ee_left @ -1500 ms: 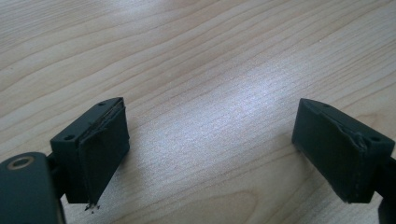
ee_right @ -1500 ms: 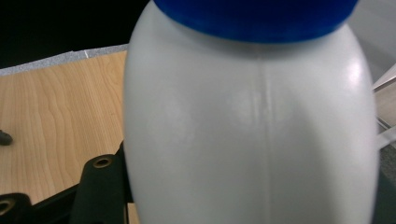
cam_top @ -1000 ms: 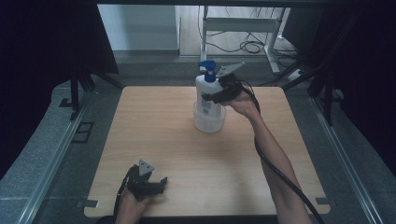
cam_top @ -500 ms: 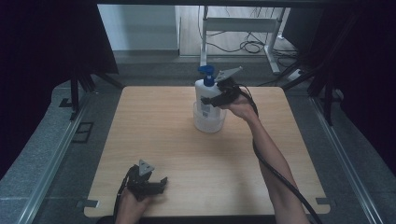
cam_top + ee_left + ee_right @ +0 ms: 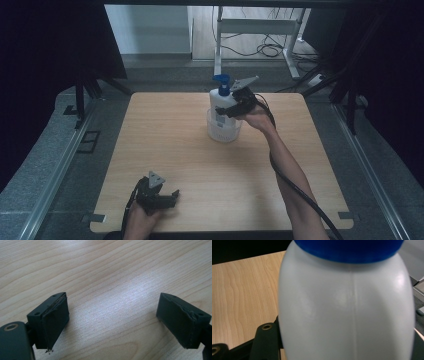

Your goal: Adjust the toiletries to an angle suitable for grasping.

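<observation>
A white pump bottle (image 5: 219, 102) with a blue pump head stands upright at the back centre of the table, its base inside a translucent white cup (image 5: 223, 132). My right gripper (image 5: 227, 111) is shut on the bottle's body from the right. In the right gripper view the bottle (image 5: 347, 310) is very close, with one black finger (image 5: 265, 340) at its left side. My left gripper (image 5: 172, 196) rests near the front edge, far from the bottle. Its jaws stand wide apart over bare wood, so my left gripper (image 5: 112, 320) is open and holds nothing.
The wooden table (image 5: 165, 130) has grey floor and metal rails on both sides. A white desk frame (image 5: 260, 30) and loose cables (image 5: 270, 49) lie beyond the far edge. The right gripper's cable (image 5: 295, 185) trails along the forearm.
My right gripper and the bottle have come down a little, towards the cup. The left gripper has stayed still.
</observation>
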`<control>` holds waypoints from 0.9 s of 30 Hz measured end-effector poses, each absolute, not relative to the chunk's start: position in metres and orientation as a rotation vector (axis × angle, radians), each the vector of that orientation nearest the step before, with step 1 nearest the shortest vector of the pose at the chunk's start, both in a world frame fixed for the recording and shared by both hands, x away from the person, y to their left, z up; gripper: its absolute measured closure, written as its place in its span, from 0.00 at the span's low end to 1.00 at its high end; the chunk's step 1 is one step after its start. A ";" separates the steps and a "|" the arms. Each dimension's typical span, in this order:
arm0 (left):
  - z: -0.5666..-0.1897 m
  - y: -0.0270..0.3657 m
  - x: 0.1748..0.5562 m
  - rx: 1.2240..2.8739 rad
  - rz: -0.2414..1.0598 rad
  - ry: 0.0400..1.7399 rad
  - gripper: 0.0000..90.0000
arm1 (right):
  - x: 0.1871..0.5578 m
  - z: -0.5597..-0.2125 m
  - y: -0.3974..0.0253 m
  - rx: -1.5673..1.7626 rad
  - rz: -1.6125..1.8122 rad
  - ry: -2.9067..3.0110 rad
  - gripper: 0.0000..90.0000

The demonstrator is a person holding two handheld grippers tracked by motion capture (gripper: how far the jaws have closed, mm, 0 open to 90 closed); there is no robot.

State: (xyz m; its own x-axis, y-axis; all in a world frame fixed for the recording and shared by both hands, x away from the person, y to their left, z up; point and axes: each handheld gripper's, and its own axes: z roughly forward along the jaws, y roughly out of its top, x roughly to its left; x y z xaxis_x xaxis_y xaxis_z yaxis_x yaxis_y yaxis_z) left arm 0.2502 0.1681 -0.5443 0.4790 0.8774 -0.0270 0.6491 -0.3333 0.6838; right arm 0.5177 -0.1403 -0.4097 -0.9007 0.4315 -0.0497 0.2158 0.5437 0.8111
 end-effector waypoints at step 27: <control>-0.544 0.168 0.250 2.094 0.465 1.257 0.12 | 0.524 -0.426 -0.147 0.606 1.319 2.547 0.41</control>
State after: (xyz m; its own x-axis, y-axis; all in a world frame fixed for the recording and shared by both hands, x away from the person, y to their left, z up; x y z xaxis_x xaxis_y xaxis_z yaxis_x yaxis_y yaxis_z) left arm 0.2501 0.1681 -0.5442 0.4790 0.8774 -0.0258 0.6492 -0.3343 0.6832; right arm 0.5241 -0.1475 -0.4261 -0.8936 0.4489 0.0028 0.2612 0.5149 0.8165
